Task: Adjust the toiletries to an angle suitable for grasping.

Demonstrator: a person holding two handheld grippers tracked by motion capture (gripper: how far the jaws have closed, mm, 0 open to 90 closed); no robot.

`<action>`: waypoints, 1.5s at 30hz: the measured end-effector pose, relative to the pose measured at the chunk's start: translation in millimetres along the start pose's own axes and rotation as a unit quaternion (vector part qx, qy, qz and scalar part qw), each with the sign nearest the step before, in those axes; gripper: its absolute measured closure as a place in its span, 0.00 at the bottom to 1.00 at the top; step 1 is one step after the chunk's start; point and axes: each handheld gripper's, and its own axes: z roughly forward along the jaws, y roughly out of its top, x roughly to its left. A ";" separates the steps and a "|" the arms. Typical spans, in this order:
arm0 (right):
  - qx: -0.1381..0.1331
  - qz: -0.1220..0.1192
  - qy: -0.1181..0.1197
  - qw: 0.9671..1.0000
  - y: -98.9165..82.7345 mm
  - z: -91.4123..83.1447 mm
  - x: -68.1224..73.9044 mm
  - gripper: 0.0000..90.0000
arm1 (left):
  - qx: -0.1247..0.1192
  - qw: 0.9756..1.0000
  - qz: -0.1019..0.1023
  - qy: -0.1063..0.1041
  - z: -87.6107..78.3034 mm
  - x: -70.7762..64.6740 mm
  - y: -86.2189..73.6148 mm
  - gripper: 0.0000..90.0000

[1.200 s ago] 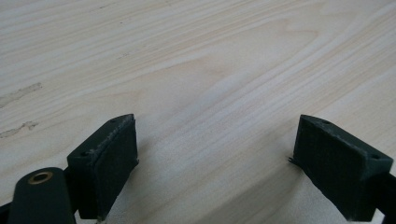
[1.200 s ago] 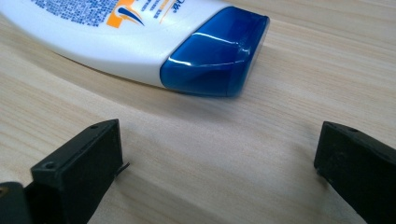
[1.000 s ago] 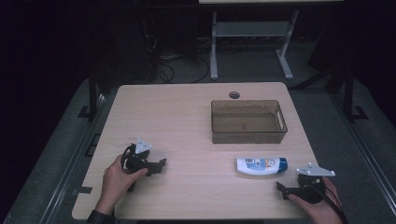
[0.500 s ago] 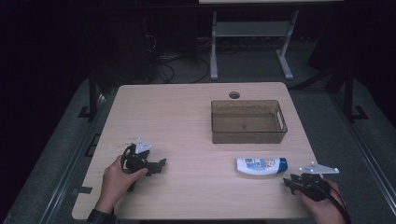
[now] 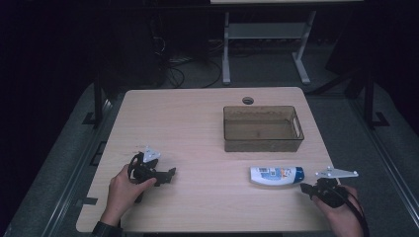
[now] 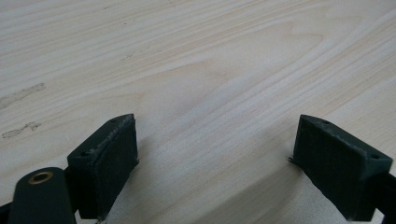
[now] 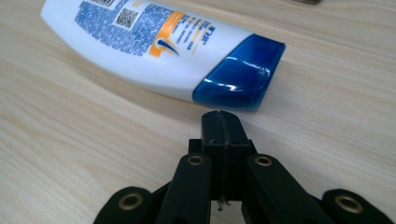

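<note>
High view: bottle [image 5: 276, 175] lies on its side on the table [image 5: 197, 128], near the front right edge, blue cap toward the right gripper [image 5: 307, 188]. Bin [image 5: 262, 129] sits just behind the bottle, apart from it. Right gripper is just beside the cap, not touching. Left gripper [image 5: 170, 174] rests at front left, well apart from everything.

Left gripper view: left gripper [image 6: 212, 158] jaws spread wide, nothing between them, bare wood underneath.

Right gripper view: right gripper [image 7: 222, 122] jaws pressed together, holding nothing, tips pointing at the blue cap [image 7: 239, 74] and close to it. Bottle [image 7: 140, 44] runs off to the upper left, label side up.

Step in hand, as I judge it: reach and grab the bottle with the right gripper. To do it well: open the jaws wide before closing in, since shut tips would just push the cap. Come down over the white body, not the slick tapered cap, jaws across the narrow width. Squeeze near the middle so it won't swing when lifted. Keep the left gripper parked.
</note>
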 end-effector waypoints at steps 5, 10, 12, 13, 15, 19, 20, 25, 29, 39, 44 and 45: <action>0.006 0.001 -0.002 1.000 4.4 4.6 -2.8 1.00 | 0.000 1.000 0.000 0.000 0.0 0.0 0.0 0.14; 0.006 0.000 -0.003 1.000 6.2 6.2 -4.5 1.00 | 0.000 1.000 0.000 0.000 0.0 0.0 0.0 0.14; 0.008 0.000 -0.007 1.000 7.6 7.5 -4.6 1.00 | 0.000 1.000 0.000 0.000 0.0 0.0 0.0 0.14; 0.011 0.000 -0.007 1.000 8.2 8.3 -4.8 1.00 | 0.000 1.000 0.000 0.000 0.0 0.0 0.0 0.14; 0.011 -0.001 -0.008 1.000 9.3 10.0 -5.6 1.00 | 0.000 1.000 0.000 0.000 0.0 0.0 0.0 0.14; 0.012 -0.004 -0.009 1.000 12.6 11.6 -6.6 1.00 | 0.000 1.000 0.000 0.000 0.0 0.0 0.0 0.14; 0.012 -0.003 -0.009 1.000 13.4 11.9 -6.8 1.00 | 0.000 1.000 0.000 0.000 0.0 0.0 0.0 0.14; 0.012 -0.004 -0.008 1.000 17.0 13.8 -8.5 1.00 | 0.000 1.000 0.000 0.000 0.0 0.1 0.0 0.14; 0.012 -0.003 -0.009 1.000 20.0 15.9 -10.0 1.00 | 0.001 1.000 0.001 0.000 -0.2 0.2 0.0 0.14; 0.009 -0.002 -0.010 1.000 28.0 20.4 -13.7 1.00 | 0.001 1.000 0.001 0.000 -0.2 0.2 0.0 0.14; 0.010 -0.002 -0.010 1.000 31.2 23.1 -15.4 1.00 | 0.001 1.000 0.002 0.000 -0.2 0.3 0.0 0.14; 0.010 -0.002 -0.010 1.000 31.2 23.1 -15.4 1.00 | 0.001 1.000 0.002 0.000 -0.2 0.3 0.0 0.14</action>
